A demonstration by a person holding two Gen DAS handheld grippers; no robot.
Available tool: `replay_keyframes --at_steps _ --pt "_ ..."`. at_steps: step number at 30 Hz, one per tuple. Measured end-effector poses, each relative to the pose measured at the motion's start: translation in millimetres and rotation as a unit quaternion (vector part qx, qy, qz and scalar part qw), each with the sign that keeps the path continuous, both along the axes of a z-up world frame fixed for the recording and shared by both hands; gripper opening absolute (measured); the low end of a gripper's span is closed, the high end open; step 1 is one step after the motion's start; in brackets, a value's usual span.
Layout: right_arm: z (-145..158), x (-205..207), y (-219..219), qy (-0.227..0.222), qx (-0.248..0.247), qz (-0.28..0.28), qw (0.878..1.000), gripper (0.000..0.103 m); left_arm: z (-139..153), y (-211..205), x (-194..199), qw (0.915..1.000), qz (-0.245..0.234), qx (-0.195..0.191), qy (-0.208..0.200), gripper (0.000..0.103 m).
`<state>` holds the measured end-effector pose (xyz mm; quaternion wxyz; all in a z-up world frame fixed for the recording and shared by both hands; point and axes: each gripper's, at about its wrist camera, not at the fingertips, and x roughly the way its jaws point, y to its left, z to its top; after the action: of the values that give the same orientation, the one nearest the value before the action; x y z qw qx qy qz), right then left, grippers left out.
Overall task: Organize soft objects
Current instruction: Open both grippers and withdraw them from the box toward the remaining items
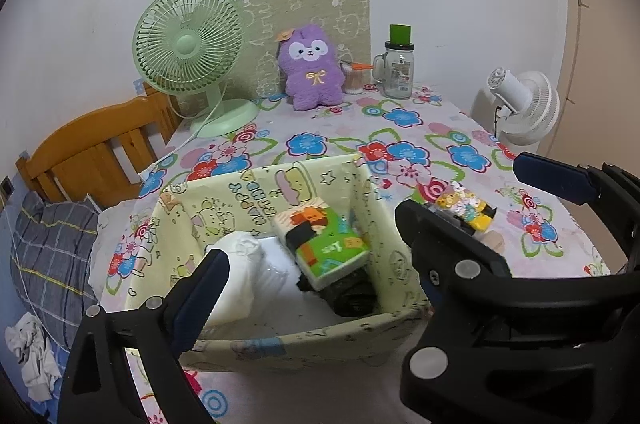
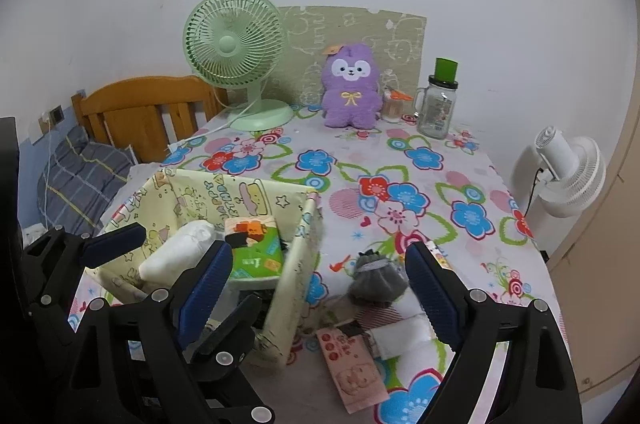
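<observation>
Both pairs of jaws stand wide open and hold nothing. On the left gripper (image 1: 316,236) they hang over the open yellow fabric bin (image 1: 384,224), spread about as wide as the bin itself. Inside it lie a green tissue pack (image 1: 324,244), tilted against the right wall, a white roll (image 1: 240,264) by the left wall, and something black (image 1: 352,300) under the pack that is too dark to name. Just outside the bin's right wall sits a small yellow packet (image 1: 466,209) on the flowered surface (image 1: 400,131).

On the right gripper (image 2: 320,270) the jaws straddle the bin's right wall and a grey pouch (image 2: 376,282) that rests on the surface just beside the bin. Nearer the camera lie a striped item (image 2: 376,318), a white folded cloth (image 2: 412,340) and a pink packet (image 2: 352,376), all close together.

At the back of the surface stand a green fan (image 2: 236,43), a purple plush toy (image 2: 352,87) and a glass jar (image 2: 438,103) with a green top. A white fan (image 2: 572,167) stands off to the right, a wooden headboard (image 2: 140,107) to the left.
</observation>
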<state>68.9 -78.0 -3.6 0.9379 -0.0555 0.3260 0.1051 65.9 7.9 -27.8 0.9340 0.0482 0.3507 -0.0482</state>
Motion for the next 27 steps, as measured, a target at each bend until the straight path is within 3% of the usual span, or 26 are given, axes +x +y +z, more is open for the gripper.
replay_keyframes --at_steps 27 --pt "3.2 -24.1 -58.3 -0.020 0.000 -0.039 0.999 0.091 1.7 -56.6 -17.2 0.9992 -0.036 -0.008 -0.014 0.097"
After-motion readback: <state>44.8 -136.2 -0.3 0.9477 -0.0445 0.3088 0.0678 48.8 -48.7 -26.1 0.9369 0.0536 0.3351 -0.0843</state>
